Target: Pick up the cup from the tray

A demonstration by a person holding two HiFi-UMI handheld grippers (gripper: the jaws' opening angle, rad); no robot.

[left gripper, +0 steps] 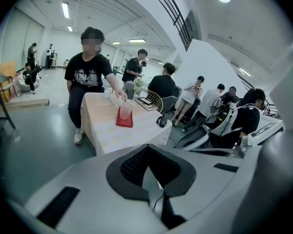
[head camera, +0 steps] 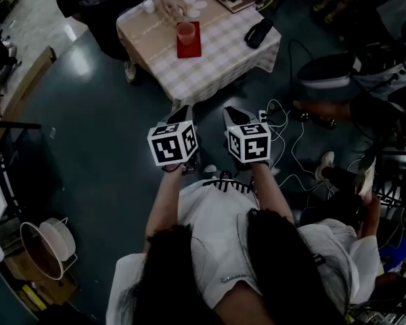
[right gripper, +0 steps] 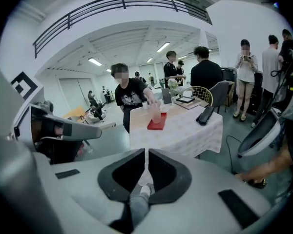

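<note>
While you stood back from the bench (head camera: pixel 220 56), both tools were clenched on nothing. The left tool (left gripper: pixel 147 148) had its jaws tip to tip, with only floor and a cable showing past them. The right tool (right gripper: pixel 146 153) was pressed together the same way, with floor and a shoe beyond it.

The cup (head camera: pixel 185 32) stood upright on the red tray (head camera: pixel 189 51), which lay flat on the checked cloth toward the far side of the bench. It was pink and see-through, and it looked to be thin plastic, so you could expect it to be light and a little springy under a squeeze. Its smooth wall would probably slip if gripped too gently and buckle if gripped too hard. Whether it held any liquid could not be made out. The safest hold seemed to be across the middle of the wall, one jaw on each side, below the rim and clear of the tray. The tray looked light enough to slide if nudged.

Neither tool was anywhere near the cup, which sat well ahead of them across open floor. It lay almost straight along the right tool's line and a little left of the left tool's line. Another person's hand (head camera: pixel 170 5) hovered just beside the rim, and I could not tell whether it touched.
</note>
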